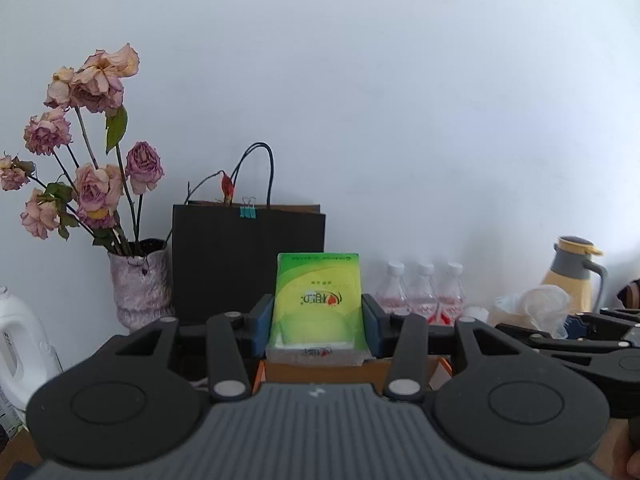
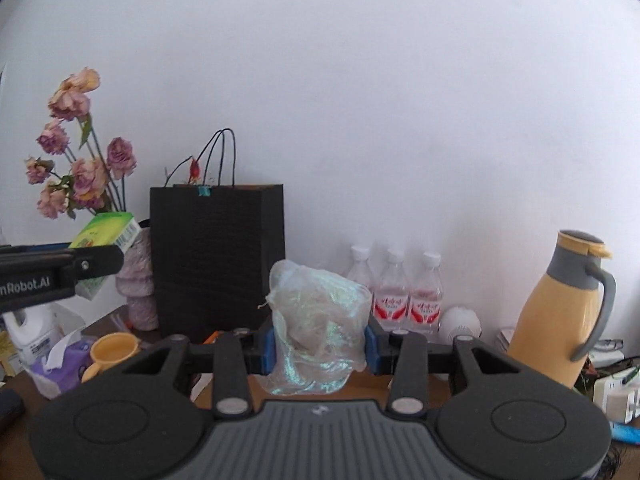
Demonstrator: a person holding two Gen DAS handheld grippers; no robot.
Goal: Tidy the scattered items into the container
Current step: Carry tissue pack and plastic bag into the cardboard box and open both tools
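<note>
The left tool holds a green tissue pack upright between its blue pads, which press on both of the pack's sides. The pack is off the table, in front of a black paper bag. Left of the bag stands a vase of dried roses, and a white jug sits at the far left edge. To the right, 3 water bottles line the wall, with a yellow flask beyond them.

The right tool grips a crumpled clear plastic bag, its pads closed on the bag's sides; the bag hangs above the brown table. In the right wrist view the left tool and its pack show at the left edge, raised in front of the vase. Below them lie a purple tissue box and a yellow cup. The flask stands at the right, and a white round object sits beside the bottles. No container is clearly identifiable in either view.
</note>
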